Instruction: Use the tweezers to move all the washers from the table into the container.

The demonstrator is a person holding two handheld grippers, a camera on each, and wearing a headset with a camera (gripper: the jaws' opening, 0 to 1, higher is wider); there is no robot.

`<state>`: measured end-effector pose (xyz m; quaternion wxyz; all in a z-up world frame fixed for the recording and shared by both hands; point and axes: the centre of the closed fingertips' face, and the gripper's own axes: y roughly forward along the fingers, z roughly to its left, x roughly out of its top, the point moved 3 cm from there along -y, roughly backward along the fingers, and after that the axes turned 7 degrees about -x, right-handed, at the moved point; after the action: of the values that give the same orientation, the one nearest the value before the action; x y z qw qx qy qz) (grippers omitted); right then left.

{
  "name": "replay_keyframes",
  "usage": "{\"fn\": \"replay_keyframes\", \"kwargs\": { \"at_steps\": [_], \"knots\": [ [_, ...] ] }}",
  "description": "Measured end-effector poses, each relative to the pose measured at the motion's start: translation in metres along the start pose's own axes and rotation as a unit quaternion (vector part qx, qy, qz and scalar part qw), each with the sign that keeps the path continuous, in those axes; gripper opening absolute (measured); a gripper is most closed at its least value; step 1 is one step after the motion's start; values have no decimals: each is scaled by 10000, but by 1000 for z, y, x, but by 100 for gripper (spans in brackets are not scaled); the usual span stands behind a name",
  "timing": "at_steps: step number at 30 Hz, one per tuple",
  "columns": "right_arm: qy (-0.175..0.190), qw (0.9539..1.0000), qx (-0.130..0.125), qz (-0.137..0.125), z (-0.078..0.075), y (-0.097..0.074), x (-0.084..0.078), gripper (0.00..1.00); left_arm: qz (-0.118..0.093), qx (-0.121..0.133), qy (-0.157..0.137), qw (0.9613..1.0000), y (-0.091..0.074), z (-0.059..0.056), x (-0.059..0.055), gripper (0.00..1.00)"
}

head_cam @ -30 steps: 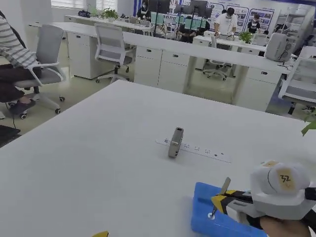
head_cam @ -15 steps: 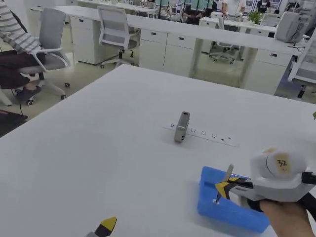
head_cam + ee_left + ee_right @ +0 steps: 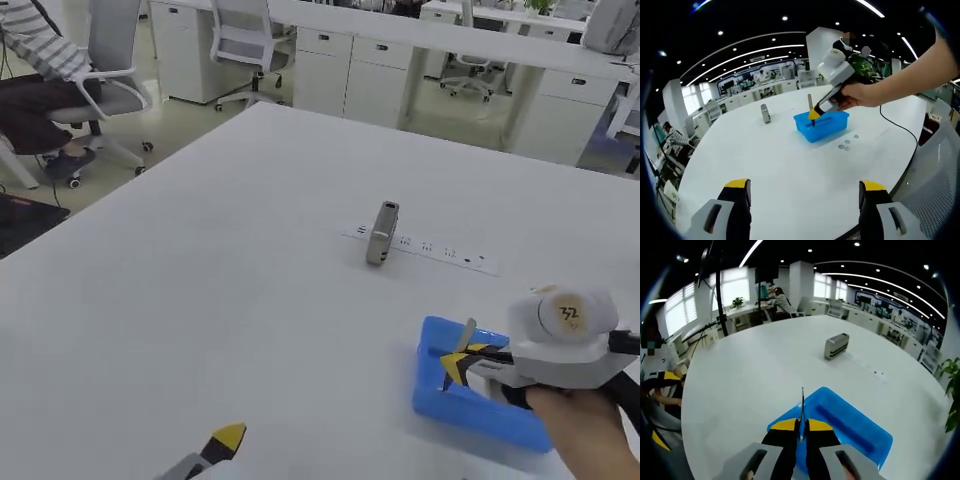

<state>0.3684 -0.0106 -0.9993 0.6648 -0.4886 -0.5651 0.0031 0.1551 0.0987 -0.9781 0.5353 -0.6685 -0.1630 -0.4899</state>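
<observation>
The right gripper's jaws were pressed together on the tweezers, a thin metal sliver standing up between the yellow tips. The tweezers' lower point dipped inside the blue container, which lay directly under and ahead of those jaws. Whether the point carried a washer I could not tell. The left gripper's jaws stood spread wide with nothing between them, held low over the bare white table.

Well ahead of the left jaws, a few washers lay loose on the table just beside the container, on the side nearer those jaws. Beyond the right jaws, past the container's far edge, a small grey box stood on the table touching a flat white power strip.

The table was broad, pale and otherwise plain. Around it ran an open office: long white desks with drawer units, grey swivel chairs, and a seated person in a striped top far off to the left of both jaws. Rows of ceiling lights ran overhead in the gripper views.
</observation>
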Motion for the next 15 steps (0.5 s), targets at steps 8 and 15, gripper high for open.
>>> {"fn": "replay_keyframes", "kwargs": {
  "at_steps": [8,15],
  "knots": [
    [11,10000,47,64,3,5,-6,1,58,-9,5,10000,0,0,-1,92],
    [4,10000,38,54,4,7,-8,1,86,14,5,10000,0,0,-2,92]
  ]
}}
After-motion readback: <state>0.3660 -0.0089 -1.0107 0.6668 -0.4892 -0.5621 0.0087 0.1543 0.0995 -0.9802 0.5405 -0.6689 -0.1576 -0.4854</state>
